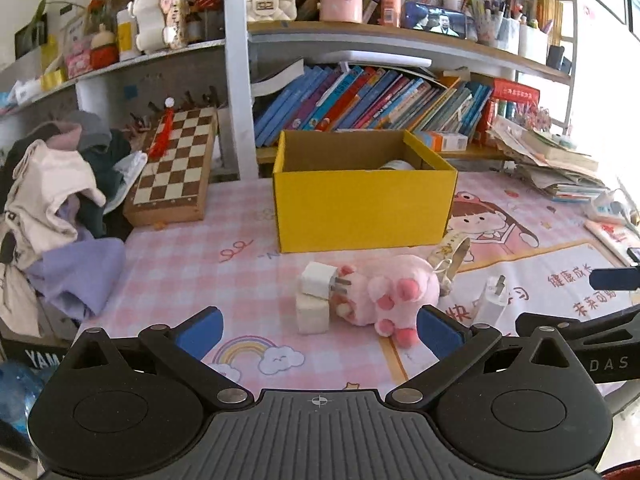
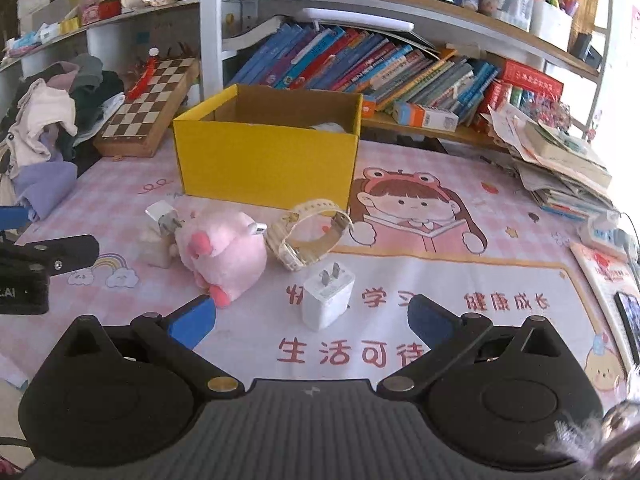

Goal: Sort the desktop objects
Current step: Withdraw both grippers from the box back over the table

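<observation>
Both my tongs are spread wide and empty: left tongs [image 1: 318, 332], right tongs [image 2: 310, 320]. Yellow box [image 1: 362, 204] sits open at the back of the worktop [image 1: 192, 264]. In front of it: pink plush [image 1: 390, 294], with two white plugs [image 1: 318, 298] touching its left side, a cream watch [image 2: 306, 234] just right, and a white charger [image 2: 328, 300] directly ahead of the right tongs. Clothes pile [image 1: 56, 204] and chessboard [image 1: 174, 164] crowd the left edge.

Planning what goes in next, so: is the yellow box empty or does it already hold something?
Not empty. The yellow box is open-topped, and a pale rounded object shows above its far right rim; what it is cannot be told.
</observation>
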The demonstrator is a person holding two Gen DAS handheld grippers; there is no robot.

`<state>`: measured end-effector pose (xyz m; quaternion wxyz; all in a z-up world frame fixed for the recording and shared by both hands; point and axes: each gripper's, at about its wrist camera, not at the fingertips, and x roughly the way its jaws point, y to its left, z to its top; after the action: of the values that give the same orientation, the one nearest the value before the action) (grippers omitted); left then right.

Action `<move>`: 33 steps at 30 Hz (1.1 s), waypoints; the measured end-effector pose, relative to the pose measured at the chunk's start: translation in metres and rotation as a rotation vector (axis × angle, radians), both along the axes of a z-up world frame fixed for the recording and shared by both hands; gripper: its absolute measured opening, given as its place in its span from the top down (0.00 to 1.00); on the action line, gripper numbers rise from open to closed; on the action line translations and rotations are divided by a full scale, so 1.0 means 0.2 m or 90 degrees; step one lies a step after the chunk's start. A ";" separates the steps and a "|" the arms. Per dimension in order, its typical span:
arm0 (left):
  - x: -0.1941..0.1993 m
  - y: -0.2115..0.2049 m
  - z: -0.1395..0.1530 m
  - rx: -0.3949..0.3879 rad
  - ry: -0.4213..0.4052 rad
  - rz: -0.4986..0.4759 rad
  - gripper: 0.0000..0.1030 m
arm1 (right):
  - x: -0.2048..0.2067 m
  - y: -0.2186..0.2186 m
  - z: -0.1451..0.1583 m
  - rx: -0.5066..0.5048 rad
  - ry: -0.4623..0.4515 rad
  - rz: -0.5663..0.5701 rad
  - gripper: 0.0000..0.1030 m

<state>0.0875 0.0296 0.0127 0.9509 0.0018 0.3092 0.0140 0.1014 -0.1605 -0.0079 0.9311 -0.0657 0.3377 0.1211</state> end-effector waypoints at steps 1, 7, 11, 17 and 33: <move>0.00 0.00 0.00 0.000 0.002 -0.001 0.00 | 0.00 0.00 0.00 0.002 0.004 -0.004 0.00; -0.04 0.04 -0.02 -0.035 0.010 -0.013 0.00 | -0.02 0.00 -0.03 0.004 0.021 -0.013 0.00; -0.06 0.06 -0.02 -0.063 0.011 -0.016 0.00 | -0.03 0.01 -0.04 0.005 0.027 -0.017 0.00; -0.04 0.07 -0.02 -0.049 0.022 0.004 0.00 | -0.04 0.02 -0.05 0.002 0.033 -0.016 0.00; -0.05 0.09 -0.06 -0.073 0.047 -0.044 0.00 | -0.03 0.04 -0.08 -0.025 0.050 -0.017 0.00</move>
<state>0.0778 0.0481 0.0008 0.9374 -0.0412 0.3439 -0.0368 0.0948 -0.1527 -0.0240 0.9173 -0.0743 0.3769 0.1044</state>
